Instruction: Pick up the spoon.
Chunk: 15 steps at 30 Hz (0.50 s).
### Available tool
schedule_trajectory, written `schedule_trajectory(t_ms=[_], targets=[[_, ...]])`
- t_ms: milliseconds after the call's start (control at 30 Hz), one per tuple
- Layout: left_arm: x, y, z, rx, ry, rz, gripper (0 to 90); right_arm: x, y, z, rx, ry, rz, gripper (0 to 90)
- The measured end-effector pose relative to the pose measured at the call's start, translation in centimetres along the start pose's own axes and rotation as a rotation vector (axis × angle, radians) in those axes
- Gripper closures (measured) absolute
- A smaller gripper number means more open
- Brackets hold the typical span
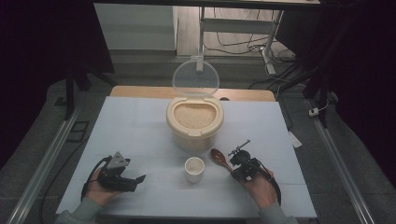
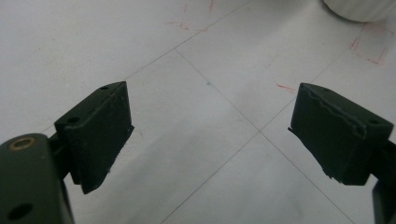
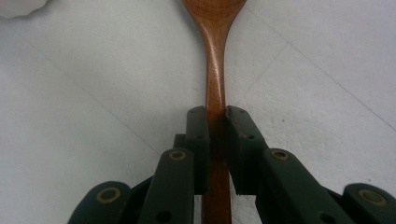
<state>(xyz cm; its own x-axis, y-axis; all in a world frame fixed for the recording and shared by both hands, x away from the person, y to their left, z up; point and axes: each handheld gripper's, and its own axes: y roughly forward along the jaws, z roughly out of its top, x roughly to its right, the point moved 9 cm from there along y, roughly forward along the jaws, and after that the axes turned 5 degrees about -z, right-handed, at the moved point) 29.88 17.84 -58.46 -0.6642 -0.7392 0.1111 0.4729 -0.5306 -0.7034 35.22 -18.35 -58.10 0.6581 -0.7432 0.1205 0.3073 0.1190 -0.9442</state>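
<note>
A brown wooden spoon [image 1: 220, 157] lies on the white table just right of a small white cup [image 1: 194, 169]. My right gripper [image 1: 238, 167] is shut on the spoon's handle [image 3: 215, 88]; both pads press its sides while the bowl points away toward the rice container. The cream rice container [image 1: 194, 122] stands behind the cup with its clear lid [image 1: 195, 78] tipped up and rice inside. At the table's front left, my left gripper [image 1: 138, 179] rests in a hand, its jaws wide apart over bare tabletop [image 2: 210, 116] with nothing between them.
The table's front edge runs close under both hands. Metal rails flank the table on the floor at left [image 1: 44, 163] and right [image 1: 336, 158]. Cables and a desk frame [image 1: 233, 28] lie beyond the far edge.
</note>
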Motion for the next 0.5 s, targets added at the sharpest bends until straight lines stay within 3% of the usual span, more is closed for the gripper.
schedule_trajectory(t_ms=[100,500], targets=[[-0.1,0.0,0.0,-0.002,0.001,0.000,12.2,0.2,-0.2,0.0,0.010,-0.001,0.002,79.7],[-0.1,0.0,-0.1,-0.004,0.003,0.003,12.3,0.9,-2.7,-0.1,0.123,0.020,0.111,79.8]])
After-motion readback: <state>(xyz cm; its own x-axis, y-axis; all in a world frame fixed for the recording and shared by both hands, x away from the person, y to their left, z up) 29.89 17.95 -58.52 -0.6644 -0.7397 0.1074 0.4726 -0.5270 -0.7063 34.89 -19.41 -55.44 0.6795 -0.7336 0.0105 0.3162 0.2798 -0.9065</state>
